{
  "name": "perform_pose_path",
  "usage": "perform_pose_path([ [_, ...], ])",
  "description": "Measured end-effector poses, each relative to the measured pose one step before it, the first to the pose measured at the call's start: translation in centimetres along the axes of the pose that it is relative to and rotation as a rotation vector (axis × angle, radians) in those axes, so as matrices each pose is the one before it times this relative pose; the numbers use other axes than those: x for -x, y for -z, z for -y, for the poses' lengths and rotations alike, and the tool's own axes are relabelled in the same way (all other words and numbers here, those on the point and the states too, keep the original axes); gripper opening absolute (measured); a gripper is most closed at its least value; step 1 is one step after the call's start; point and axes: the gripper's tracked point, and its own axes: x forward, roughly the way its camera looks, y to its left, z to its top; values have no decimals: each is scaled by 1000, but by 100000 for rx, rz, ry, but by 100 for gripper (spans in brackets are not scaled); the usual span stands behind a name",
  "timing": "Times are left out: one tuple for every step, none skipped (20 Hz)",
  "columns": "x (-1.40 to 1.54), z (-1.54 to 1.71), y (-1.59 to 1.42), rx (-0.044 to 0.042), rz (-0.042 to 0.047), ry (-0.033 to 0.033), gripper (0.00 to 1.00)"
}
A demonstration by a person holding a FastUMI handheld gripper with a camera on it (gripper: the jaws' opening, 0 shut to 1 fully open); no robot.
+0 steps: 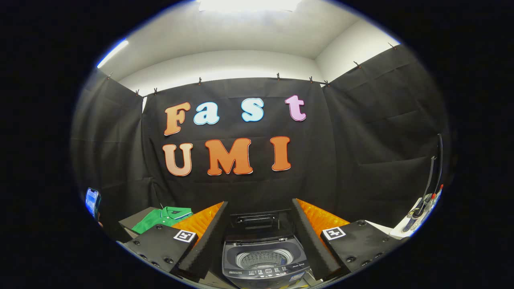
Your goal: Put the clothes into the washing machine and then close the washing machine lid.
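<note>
A small grey top-loading washing machine (265, 259) stands just ahead of my gripper (260, 237), seen between the two fingers. Its lid (257, 220) is raised at the back and the perforated drum (264, 258) lies open, with nothing visible inside. A green polo shirt (160, 218) lies folded on a low surface to the left, beyond the left finger (202, 241). The right finger (311, 241) stands on the machine's other side. My gripper is open wide with nothing between its fingers.
A phone (92, 202) with a lit screen is held up at the far left. A white surface (405, 228) with cables and a stand (429, 188) sits to the right. Black cloth walls close in the booth on three sides.
</note>
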Motion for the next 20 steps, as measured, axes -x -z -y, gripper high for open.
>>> perform_pose_path([
  [-77,157,159,-204,-297,236,99],
  [-92,83,170,-240,-387,230,99],
  [-149,16,68,-354,-200,94,99],
  [85,159,-2,-373,-60,93,99],
  [100,-47,5,-297,-91,121,99],
  [-84,117,44,-166,-112,76,99],
  [-195,120,31,-76,-74,144,99],
  [67,17,-2,22,53,168,99],
  [154,101,-50,123,88,228,99],
  [67,184,-51,239,60,257,99],
  [-72,174,-10,213,60,270,99],
  [-39,22,-52,87,125,180,99],
  [-11,103,95,-169,93,154,99],
  [-22,-2,-109,-370,-48,-63,99],
  [-128,-150,68,-355,-130,-195,99],
  [110,17,21,-246,-14,-15,99],
  [-35,-4,27,-42,93,-122,99],
  [-116,-94,-114,24,255,-42,99],
  [-41,-70,-98,-52,469,-171,99],
  [-97,46,-29,304,111,-245,99],
])
